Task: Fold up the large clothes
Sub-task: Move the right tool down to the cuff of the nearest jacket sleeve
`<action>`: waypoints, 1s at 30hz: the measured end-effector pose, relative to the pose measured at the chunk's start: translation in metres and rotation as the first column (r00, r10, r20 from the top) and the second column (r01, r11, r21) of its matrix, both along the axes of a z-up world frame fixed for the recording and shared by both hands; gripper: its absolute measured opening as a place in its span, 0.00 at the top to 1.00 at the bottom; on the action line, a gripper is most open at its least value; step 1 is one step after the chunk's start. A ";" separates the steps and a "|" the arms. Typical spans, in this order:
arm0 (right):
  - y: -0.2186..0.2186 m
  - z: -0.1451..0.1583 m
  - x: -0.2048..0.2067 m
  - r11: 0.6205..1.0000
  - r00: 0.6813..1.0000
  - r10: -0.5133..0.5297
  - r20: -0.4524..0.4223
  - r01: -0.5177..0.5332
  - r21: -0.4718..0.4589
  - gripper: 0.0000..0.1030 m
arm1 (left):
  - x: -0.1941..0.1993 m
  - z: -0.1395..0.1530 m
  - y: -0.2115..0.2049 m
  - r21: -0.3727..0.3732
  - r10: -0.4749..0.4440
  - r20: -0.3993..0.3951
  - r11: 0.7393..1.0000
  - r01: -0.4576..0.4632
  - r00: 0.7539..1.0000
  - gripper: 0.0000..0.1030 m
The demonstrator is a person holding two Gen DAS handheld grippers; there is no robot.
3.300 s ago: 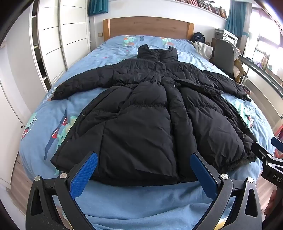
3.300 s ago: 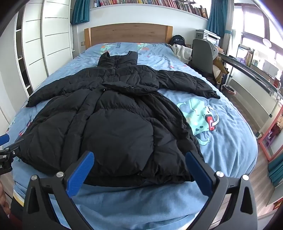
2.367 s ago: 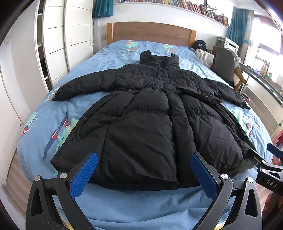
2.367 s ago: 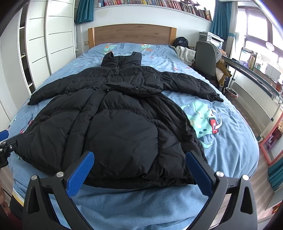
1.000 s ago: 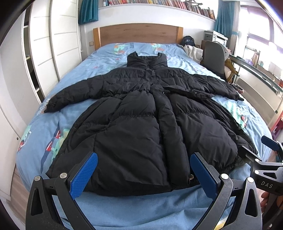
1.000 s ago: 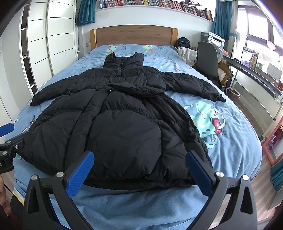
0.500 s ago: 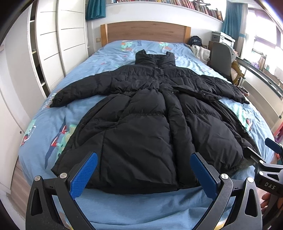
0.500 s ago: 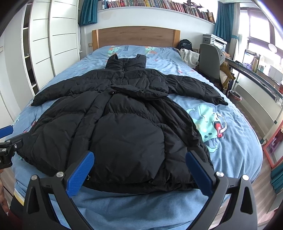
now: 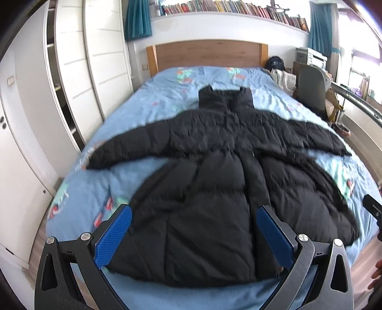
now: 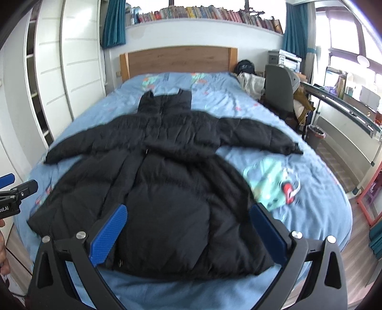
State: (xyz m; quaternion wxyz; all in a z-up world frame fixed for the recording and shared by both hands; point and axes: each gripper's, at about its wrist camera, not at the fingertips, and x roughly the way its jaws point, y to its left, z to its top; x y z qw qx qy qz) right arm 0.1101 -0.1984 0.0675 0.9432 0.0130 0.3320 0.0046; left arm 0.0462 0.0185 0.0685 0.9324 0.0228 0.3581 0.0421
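Note:
A long black puffer coat (image 9: 214,181) (image 10: 172,181) lies front up on a blue bed (image 9: 100,195) (image 10: 317,181), sleeves spread wide, collar toward the wooden headboard (image 9: 207,53). My left gripper (image 9: 194,215) hovers open above the hem at the foot of the bed, nothing between its blue pads. My right gripper (image 10: 188,214) also stands open over the hem, a little to the right. Each gripper shows at the edge of the other's view.
White wardrobe doors (image 9: 78,78) line the left side of the bed. A grey chair (image 10: 279,88), a desk rail and a bin (image 10: 315,136) stand to the right. A bookshelf (image 10: 210,14) runs above the headboard. A wooden floor strip lies to the right.
Both grippers have risen and tilted up, so the coat sits lower and farther in view. The coat itself has not moved. The jaws stay open.

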 end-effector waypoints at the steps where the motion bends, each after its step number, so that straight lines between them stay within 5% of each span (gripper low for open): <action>1: -0.004 0.008 0.005 1.000 1.000 -0.002 0.008 0.002 0.006 0.00 | 0.005 0.007 0.001 0.005 -0.001 0.014 1.000 0.001 1.000 0.00; 11: -0.018 0.063 0.064 1.000 0.999 0.014 0.049 -0.014 -0.002 0.00 | 0.064 0.054 0.008 0.006 -0.026 0.116 1.000 0.025 0.993 0.00; 19: -0.040 0.095 0.142 0.999 0.996 -0.048 0.080 0.049 -0.008 0.00 | 0.107 0.053 0.015 0.012 -0.024 0.123 1.000 0.023 0.992 0.00; 30: -0.094 0.076 0.251 0.986 0.986 -0.166 0.025 0.165 0.026 0.00 | 0.175 0.030 0.023 0.028 -0.002 0.083 1.000 -0.001 0.997 0.00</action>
